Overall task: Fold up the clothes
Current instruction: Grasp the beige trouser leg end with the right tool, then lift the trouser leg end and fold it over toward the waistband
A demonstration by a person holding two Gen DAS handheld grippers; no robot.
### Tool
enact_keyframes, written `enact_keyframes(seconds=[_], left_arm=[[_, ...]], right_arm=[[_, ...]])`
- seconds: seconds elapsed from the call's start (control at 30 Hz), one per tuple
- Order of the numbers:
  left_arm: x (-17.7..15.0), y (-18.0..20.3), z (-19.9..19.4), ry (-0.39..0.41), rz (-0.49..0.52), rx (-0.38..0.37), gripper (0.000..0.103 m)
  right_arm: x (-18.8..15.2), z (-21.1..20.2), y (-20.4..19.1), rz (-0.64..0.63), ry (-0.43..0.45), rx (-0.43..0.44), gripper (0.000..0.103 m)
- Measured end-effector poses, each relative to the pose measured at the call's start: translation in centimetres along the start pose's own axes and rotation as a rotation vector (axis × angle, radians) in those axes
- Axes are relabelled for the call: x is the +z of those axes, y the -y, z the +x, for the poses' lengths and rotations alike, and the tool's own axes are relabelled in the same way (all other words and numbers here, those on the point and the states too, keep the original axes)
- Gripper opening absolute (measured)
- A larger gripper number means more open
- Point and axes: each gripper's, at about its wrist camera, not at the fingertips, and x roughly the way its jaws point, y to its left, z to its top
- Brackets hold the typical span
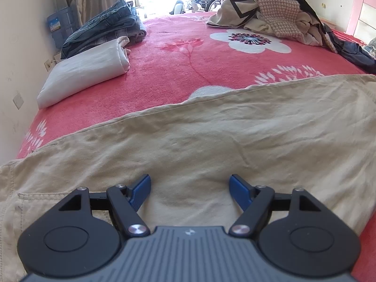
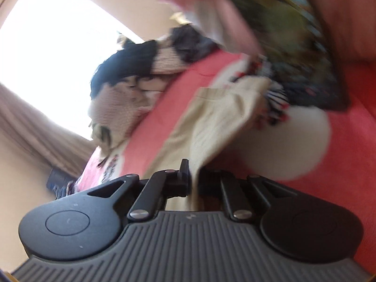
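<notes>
Beige trousers [image 1: 211, 136] lie spread across the near part of a bed with a pink flowered blanket [image 1: 164, 70]. My left gripper [image 1: 189, 183] is open just above the beige cloth, its blue fingertips [image 1: 143, 185] apart, holding nothing. In the blurred, tilted right wrist view my right gripper [image 2: 193, 176] is shut on a strip of the same beige trousers [image 2: 218, 117], which runs up from the jaws across the pink blanket [image 2: 329, 164].
A folded white cloth [image 1: 87, 70] and folded jeans [image 1: 105, 28] lie at the bed's left edge by the wall. A heap of unfolded clothes [image 1: 270, 16] sits at the far right; it also shows in the right wrist view [image 2: 131, 89]. A patterned dark cloth [image 2: 305, 58] lies at the right.
</notes>
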Motion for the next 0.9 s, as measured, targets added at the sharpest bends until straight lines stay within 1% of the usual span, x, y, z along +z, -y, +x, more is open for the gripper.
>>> enact_keyframes(seconds=[0.2, 0.3, 0.57, 0.9], left_arm=[[-0.1, 0.0, 0.0, 0.008, 0.003, 0.000, 0.076], [-0.1, 0.0, -0.1, 0.011, 0.002, 0.001, 0.075], [-0.3, 0.1, -0.2, 0.023, 0.006, 0.003, 0.075], [-0.7, 0.0, -0.3, 0.041, 0.005, -0.003, 0.075]], right_arm=[[-0.6, -0.6, -6.1, -0.210, -0.012, 0.092, 0.004], [-1.3, -0.4, -8.7, -0.290, -0.031, 0.140, 0.004], [-3.6, -0.4, -14.1, -0.406, -0.092, 0.278, 0.004], [-7.9, 0.4, -20.8, -0.483, -0.224, 0.472, 0.005]])
